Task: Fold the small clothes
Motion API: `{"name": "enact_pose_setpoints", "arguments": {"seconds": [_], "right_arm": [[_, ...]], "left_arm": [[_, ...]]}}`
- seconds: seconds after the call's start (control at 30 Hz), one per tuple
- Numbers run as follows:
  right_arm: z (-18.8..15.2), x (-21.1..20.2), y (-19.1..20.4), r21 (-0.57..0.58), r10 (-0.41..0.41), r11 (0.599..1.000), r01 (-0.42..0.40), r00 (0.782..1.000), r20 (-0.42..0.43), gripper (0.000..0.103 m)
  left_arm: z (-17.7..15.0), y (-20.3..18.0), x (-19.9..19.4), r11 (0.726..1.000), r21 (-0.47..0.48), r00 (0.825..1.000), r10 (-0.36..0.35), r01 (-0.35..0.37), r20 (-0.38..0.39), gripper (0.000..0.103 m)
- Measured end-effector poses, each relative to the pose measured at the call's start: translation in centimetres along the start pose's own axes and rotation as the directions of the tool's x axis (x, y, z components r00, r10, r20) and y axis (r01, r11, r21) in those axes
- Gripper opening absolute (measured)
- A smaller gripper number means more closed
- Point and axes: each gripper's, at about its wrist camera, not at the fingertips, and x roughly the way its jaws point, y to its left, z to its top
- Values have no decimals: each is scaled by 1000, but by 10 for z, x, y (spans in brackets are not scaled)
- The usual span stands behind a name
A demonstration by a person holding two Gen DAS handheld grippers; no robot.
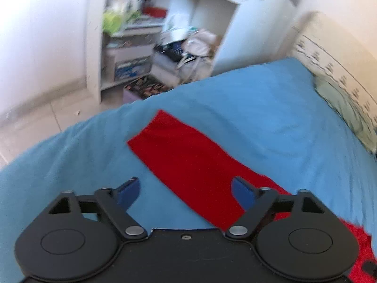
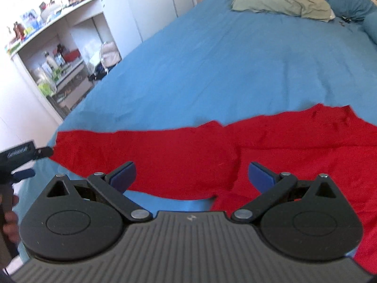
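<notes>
A red fabric garment (image 1: 186,162) lies spread flat on a blue cotton bedsheet (image 1: 247,108), filling the lower centre of the left wrist view as a long strip that runs from mid-frame down to the lower right corner. In the right wrist view the same red garment (image 2: 188,155) stretches across the middle and lower right of the frame, with a fold ridge near its centre. The left gripper (image 1: 186,191), black with blue finger pads (image 1: 129,192), hangs over the strip with its jaws spread wide, holding nothing. The right gripper (image 2: 192,174) is likewise spread apart above the cloth, pinching nothing. A grey-green pillow (image 2: 282,4) rests at the top right of the right wrist view, and white cluttered shelves (image 2: 59,59) stand at the upper left
</notes>
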Motion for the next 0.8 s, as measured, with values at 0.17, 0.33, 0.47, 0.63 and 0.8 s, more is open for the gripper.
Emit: {"name": "enact_pose_setpoints", "arguments": {"seconds": [0.17, 0.33, 0.47, 0.63, 0.8], "right_arm": [[-11, 25, 9, -43, -7, 999, 6, 1000, -16, 103], [-14, 39, 7, -55, -17, 998, 16, 1000, -18, 103], [-13, 43, 5, -55, -30, 998, 29, 1000, -7, 103], [-14, 39, 1, -67, -41, 997, 41, 999, 7, 103], [-10, 27, -16, -30, -49, 998, 49, 998, 25, 103]], "left_arm": [[7, 26, 43, 993, -113, 999, 27, -30, -33, 49], [10, 23, 51, 993, -105, 998, 63, -62, 0, 35], [11, 21, 55, 992, -86, 996, 88, -87, 4, 14], [10, 13, 54, 993, -28, 992, 120, -119, 26, 6], [17, -5, 41, 994, 6, 992, 110, -110, 67, 5]]}}
